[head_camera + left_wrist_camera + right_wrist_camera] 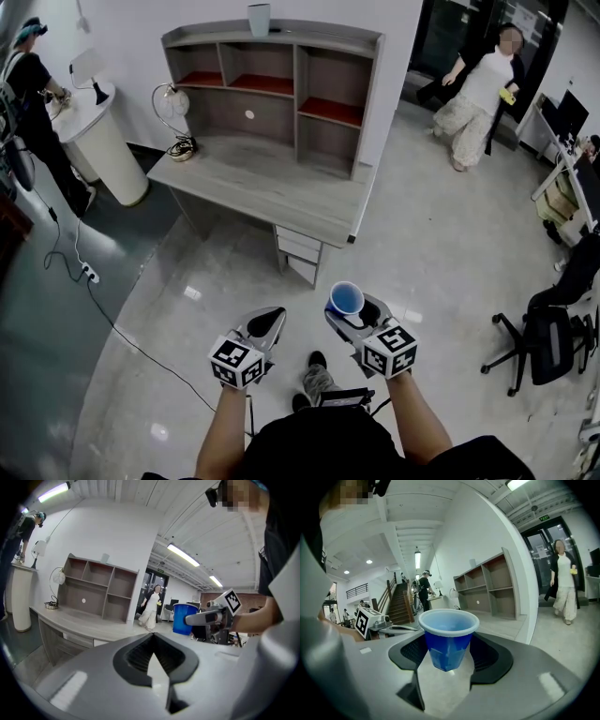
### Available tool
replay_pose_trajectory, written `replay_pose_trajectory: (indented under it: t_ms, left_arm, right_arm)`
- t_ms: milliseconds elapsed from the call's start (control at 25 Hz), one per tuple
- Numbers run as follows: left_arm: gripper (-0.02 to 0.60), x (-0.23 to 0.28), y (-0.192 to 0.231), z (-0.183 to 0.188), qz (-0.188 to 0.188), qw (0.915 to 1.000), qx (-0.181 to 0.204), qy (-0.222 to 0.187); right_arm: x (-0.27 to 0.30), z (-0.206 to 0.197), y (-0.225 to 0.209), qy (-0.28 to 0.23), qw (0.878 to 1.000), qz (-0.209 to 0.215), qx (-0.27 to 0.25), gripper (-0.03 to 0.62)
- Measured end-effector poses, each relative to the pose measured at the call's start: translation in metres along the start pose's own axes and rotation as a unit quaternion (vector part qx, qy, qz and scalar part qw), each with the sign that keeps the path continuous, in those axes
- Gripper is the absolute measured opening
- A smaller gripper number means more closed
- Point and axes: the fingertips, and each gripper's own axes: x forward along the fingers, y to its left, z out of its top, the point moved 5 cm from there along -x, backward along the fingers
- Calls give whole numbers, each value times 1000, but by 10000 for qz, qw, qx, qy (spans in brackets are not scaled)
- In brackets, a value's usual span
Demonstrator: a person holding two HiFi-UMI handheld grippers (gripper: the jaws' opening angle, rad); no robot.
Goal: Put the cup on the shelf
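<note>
1. While I stand well back from the shelf (272, 84), both my forearms (225, 427) stretch out ahead of me, side by side, aimed at it.
2. My right tongs (349, 309) point toward the shelf, tipped slightly downward. Their jaws are spread wide and pressed on the sides of the blue cup (346, 298).
3. The blue cup stands upright between those jaws, mouth up, well apart from the shelf and over the floor (234, 272) in front of it.
4. My left tongs (269, 319) lie just beside the right ones at much the same tilt toward the shelf. Their jaws meet at the tips, with nothing between them.
</note>
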Motion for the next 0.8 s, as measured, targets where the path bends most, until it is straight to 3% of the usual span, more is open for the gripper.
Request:
replay_pose_trajectory:
  t_ms: [400, 800]
  left_arm:
    - [0, 69, 57, 40, 115, 9999, 122, 34]
    - [0, 123, 82, 56, 141, 9998, 54, 138]
  right_arm:
    - [64, 39, -70, -90, 9999, 123, 20, 290]
    - [96, 61, -125, -40, 9998, 193, 37, 290]
